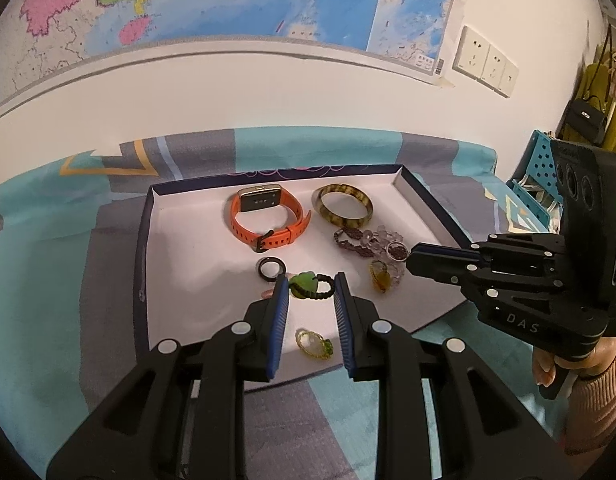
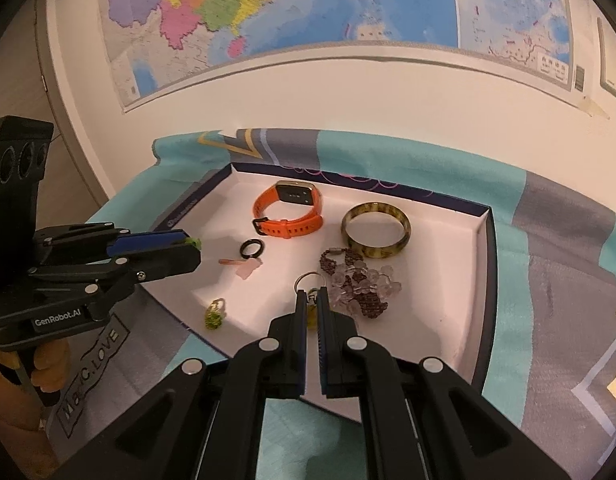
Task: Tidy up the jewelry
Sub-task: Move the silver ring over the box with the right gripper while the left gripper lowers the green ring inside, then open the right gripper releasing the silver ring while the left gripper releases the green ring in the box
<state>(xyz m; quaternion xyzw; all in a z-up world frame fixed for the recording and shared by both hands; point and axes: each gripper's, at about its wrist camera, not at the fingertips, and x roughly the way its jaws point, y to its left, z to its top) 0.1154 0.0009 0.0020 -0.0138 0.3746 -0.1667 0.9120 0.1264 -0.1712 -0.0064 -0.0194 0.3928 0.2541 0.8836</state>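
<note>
The left claw (image 1: 310,282) is pinching the green pendant on its black cord loop (image 1: 303,286) between barely parted pads, angling downward over the near left part of the white-lined box lid (image 1: 141,248). To its right, the right claw (image 2: 312,294) is hanging shut and tilting down at the amber pendant (image 2: 312,312) and metal ring (image 2: 308,280), which are lying straight ahead of its tips; whether it is nipping them I cannot tell. Farther back, the bead bracelet (image 2: 360,284), orange watch (image 1: 263,220) and bangle (image 1: 343,205) are lying along the lid's far half.
</note>
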